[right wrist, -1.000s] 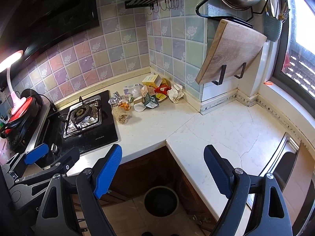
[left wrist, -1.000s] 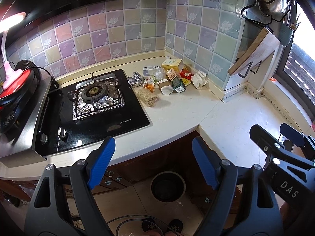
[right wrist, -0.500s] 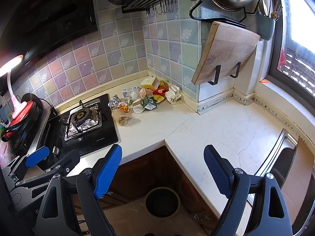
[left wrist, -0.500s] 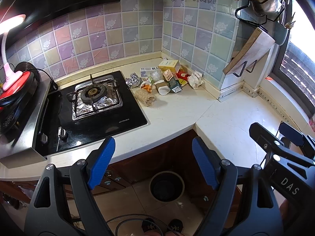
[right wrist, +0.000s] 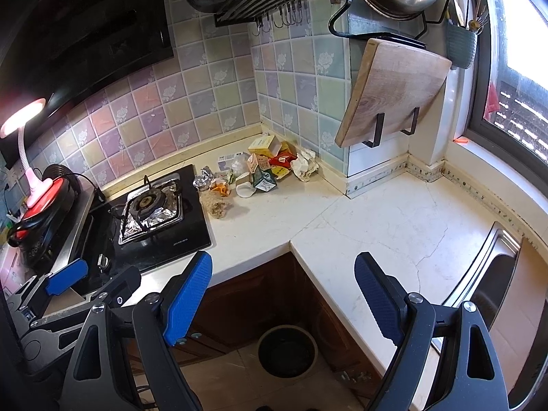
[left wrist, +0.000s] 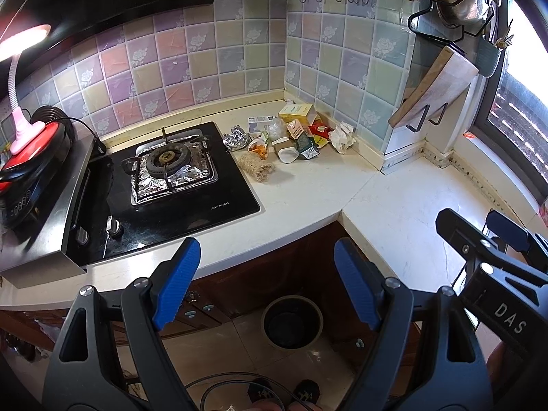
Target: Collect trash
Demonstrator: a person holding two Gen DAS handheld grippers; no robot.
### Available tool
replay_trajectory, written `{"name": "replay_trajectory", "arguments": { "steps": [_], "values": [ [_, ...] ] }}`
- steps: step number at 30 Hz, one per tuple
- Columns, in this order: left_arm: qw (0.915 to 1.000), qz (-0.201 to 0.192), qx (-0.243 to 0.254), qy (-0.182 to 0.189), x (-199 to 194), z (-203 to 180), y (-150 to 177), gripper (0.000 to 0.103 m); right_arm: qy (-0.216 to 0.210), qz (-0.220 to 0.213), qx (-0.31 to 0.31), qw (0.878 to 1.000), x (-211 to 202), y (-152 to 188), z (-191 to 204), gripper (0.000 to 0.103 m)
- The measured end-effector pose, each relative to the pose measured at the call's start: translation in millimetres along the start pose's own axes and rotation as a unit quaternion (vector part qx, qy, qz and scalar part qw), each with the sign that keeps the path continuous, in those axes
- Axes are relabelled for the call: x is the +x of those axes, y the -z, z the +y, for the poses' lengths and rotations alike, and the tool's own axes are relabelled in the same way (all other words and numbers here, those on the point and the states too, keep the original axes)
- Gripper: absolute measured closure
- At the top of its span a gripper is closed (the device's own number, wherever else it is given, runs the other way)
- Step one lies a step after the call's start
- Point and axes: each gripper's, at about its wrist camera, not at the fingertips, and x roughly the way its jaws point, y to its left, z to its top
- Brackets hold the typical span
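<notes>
Hovering out in front of the L-shaped desk (right wrist: 394, 226), the left tool (left wrist: 265, 284) and the right tool (right wrist: 282, 294) both have their blue pads spread wide apart with nothing between them. Each sits above the floor, short of the desk's front edge, and each shows up at the side of the other's camera view.

Trash is heaped in the far corner of the desk where the two tiled walls meet, well away from both tools. In that heap I can pick out a crumpled foil ball (left wrist: 235, 137) right beside the black gas hob (left wrist: 164, 185), a tan fibrous wad (left wrist: 256, 167) just in front of it, a white paper cup (left wrist: 286, 150) on its side, a dark green carton (right wrist: 263, 181), a yellow box (left wrist: 297, 113) against the wall and a balled-up white paper (right wrist: 304, 167) at the right end.

Down on the floor, in the nook under the desk's inner corner, stands a round dark bin (right wrist: 287, 349), roughly beneath the gap between the tools. A wooden cutting board (right wrist: 394, 92) hangs on wall brackets to the right.
</notes>
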Motion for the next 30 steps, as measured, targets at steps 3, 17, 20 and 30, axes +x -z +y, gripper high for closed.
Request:
{"name": "replay_trajectory", "arguments": {
  "steps": [3,17,20,30],
  "values": [
    [1.0,0.0,-0.002,-0.003,-5,2,3,0.024,-0.001,0.0,-0.002,1.0,0,-2,0,0.017],
    [0.9999,0.003,-0.006,-0.009,-8,5,3,0.024,-0.019,0.001,-0.013,1.0,-2,-9,-7,0.017],
    [0.9999,0.005,-0.008,-0.012,-8,3,2,0.024,-0.025,0.003,-0.015,1.0,1,-13,-11,0.017],
    [0.9985,0.01,-0.037,-0.04,6,11,-23,0.024,-0.045,0.008,-0.031,0.998,23,-36,-32,0.017]
  ]
}}
